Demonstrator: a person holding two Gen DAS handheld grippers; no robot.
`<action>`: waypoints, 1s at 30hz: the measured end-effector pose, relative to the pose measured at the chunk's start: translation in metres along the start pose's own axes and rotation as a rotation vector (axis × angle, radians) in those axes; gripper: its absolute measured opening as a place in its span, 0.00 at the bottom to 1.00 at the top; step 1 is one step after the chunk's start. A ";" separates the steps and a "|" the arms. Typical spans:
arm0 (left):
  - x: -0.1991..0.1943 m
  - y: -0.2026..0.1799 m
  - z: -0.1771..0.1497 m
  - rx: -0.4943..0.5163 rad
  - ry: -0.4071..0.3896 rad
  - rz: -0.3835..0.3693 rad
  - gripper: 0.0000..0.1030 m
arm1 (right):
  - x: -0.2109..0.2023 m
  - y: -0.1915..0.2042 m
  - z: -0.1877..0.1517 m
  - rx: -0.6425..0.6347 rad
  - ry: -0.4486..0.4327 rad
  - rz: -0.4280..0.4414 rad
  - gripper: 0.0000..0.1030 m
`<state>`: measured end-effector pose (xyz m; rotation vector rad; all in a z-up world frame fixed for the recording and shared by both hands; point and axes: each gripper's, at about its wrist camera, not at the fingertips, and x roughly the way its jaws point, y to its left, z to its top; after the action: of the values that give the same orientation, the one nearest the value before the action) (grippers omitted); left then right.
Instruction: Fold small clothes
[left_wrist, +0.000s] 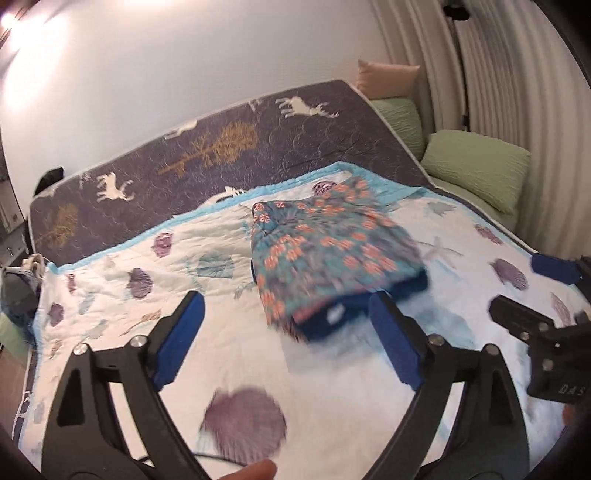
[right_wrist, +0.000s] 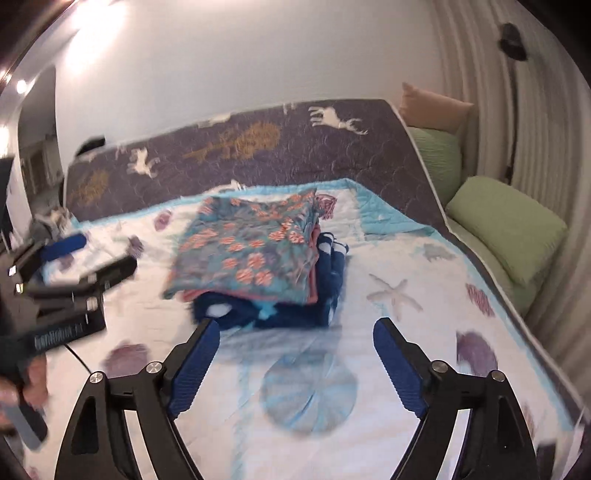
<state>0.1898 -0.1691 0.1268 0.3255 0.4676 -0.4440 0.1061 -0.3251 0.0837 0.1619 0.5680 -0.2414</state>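
Teal cloth with orange flowers sits on top of a small pile of folded clothes (left_wrist: 332, 251) in the middle of the bed (left_wrist: 258, 369). Under it lies something dark blue with white spots (right_wrist: 280, 314) (the picture is too blurry to tell what it is). The pile rests on a white quilt (right_wrist: 406, 325) with purple shells and a blue edge. Behind it a dark blanket (left_wrist: 221, 147) shows white deer and gold trees. Green pillows (right_wrist: 506, 225) sit at the side by the wall.

The left gripper (left_wrist: 286, 321) hangs just in front of the pile, its jaws spread wide and holding nothing. The right gripper (right_wrist: 295, 343) is also just in front of the pile, jaws wide apart and empty too. Neither one touches the clothes.
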 end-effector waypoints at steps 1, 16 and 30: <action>-0.019 -0.003 -0.005 0.003 -0.009 0.001 0.90 | -0.011 -0.001 -0.004 0.026 -0.002 0.018 0.85; -0.142 -0.001 -0.064 -0.095 0.036 0.035 0.95 | -0.148 0.030 -0.055 0.047 -0.080 -0.012 0.86; -0.173 0.007 -0.092 -0.129 0.037 0.012 0.95 | -0.180 0.069 -0.071 -0.020 -0.109 -0.044 0.86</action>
<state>0.0215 -0.0691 0.1369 0.2124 0.5271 -0.3949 -0.0581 -0.2114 0.1293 0.1164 0.4655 -0.2856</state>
